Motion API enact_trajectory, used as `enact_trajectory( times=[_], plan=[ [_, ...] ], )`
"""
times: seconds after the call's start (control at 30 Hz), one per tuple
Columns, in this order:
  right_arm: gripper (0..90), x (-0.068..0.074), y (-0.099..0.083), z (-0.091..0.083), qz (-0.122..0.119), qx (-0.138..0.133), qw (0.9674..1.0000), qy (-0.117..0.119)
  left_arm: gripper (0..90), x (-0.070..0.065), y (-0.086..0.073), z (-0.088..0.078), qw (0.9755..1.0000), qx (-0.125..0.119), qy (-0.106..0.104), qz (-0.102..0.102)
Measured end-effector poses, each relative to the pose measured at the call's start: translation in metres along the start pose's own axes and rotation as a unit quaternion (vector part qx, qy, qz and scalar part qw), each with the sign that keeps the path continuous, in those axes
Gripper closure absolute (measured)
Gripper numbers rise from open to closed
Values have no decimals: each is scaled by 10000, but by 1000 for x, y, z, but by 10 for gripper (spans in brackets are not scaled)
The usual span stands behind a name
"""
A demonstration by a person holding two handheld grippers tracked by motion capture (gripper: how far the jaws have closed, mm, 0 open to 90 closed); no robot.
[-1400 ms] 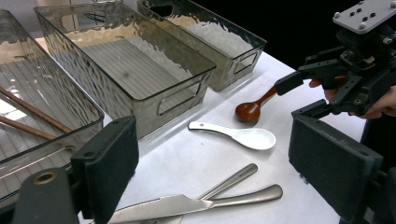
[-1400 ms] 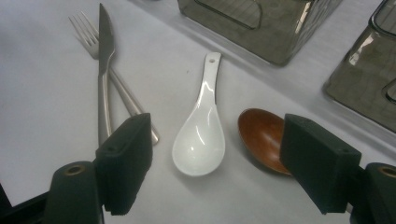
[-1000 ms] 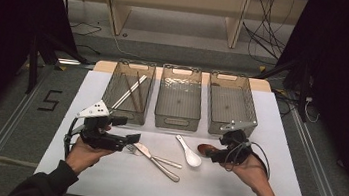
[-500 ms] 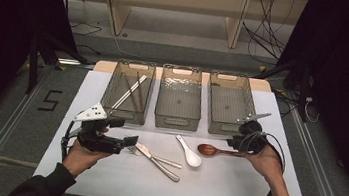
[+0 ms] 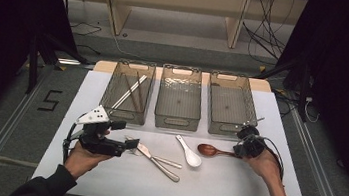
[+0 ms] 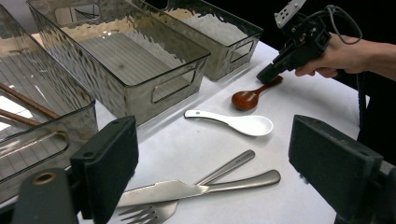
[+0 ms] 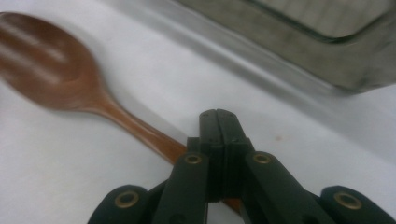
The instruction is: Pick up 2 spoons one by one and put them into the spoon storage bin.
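The right tongs (image 7: 219,140) are clenched on the handle of the wooden spoon (image 5: 212,150), their jaws having just been closing, and the handle passes between the pads in the right gripper view; we judge the grasp made but the spoon not yet lifted, since its bowl rests on the worktop (image 5: 231,190) in front of the right-hand bin (image 5: 229,105). The left tongs (image 5: 129,144) stand released, jaws wide apart, held level above the knife (image 6: 187,189) and fork (image 6: 154,212), gripping nothing. Nearest the person lie that knife and fork, crossed and touching; just beyond them the white ceramic spoon (image 5: 188,152), apart from the wooden one. Farther off stand three clear bins in a row: the left bin (image 5: 130,92) holds chopsticks (image 5: 130,90), the middle bin (image 5: 178,98) and the right-hand bin appear empty of cutlery. We judge the step in hand to be the pick-up of the wooden spoon for sorting. The next move calls for a clean lift clear of the bin wall, keeping the long bowl end from swinging, then a carry over a bin; which bin is intended we cannot tell. The end of the handle is hidden under the right tongs, the spoon's bowl is blurred in the right gripper view, and the fork's tines are cut off at the frame edge.
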State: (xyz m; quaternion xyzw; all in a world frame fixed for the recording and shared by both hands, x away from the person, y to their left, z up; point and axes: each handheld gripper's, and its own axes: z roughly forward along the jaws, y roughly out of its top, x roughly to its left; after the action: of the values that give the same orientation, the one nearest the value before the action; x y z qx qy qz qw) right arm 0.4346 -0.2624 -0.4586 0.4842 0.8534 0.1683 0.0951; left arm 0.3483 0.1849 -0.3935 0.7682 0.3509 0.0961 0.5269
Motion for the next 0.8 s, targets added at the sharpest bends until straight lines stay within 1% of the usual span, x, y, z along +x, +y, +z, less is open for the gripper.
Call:
enact_trajectory(
  times=[0.07,0.13,0.17,0.2,0.23,0.27,0.33,0.4,0.47,0.53,0.6,0.63,0.73,0.8],
  plan=[
    [900,6,0,-1,-31,120,9999,-1,156,2,-1,0,10000,-7,16,-70],
    [900,11,-2,-2,-75,260,9995,172,156,3,-1,-1,10000,-17,36,-68],
    [900,15,-3,-3,-124,292,9993,171,156,4,-2,-1,10000,-39,39,-81],
    [900,17,-4,-4,-177,360,9989,235,156,4,-1,-1,10000,-37,36,-85],
    [900,20,-5,-5,-207,446,9981,357,156,4,-2,-1,10000,-37,30,-85],
    [900,23,-7,-6,-273,520,9973,450,156,4,-2,0,10000,-13,19,-68],
    [900,28,-9,-7,-445,603,9957,539,156,3,-2,1,10000,15,18,-58],
    [900,31,-9,-10,-515,654,9951,525,156,3,-2,3,10000,41,10,-41],
    [890,31,-8,-15,-538,544,9960,463,156,3,-2,3,10000,46,5,-25],
    [844,30,-6,-22,-520,367,9967,507,156,3,-2,4,10000,48,-4,-35],
    [751,31,-6,-26,-573,203,9964,596,156,4,-2,4,10000,47,-5,-46],
    [714,33,-5,-26,-614,187,9959,635,156,4,-2,4,10000,43,-7,-50],
    [578,40,-4,-21,-769,325,9944,640,156,4,-2,3,10000,27,-12,-33],
    [552,45,-4,-16,-874,403,9935,610,156,4,-2,3,10000,8,-20,-32]
  ],
)
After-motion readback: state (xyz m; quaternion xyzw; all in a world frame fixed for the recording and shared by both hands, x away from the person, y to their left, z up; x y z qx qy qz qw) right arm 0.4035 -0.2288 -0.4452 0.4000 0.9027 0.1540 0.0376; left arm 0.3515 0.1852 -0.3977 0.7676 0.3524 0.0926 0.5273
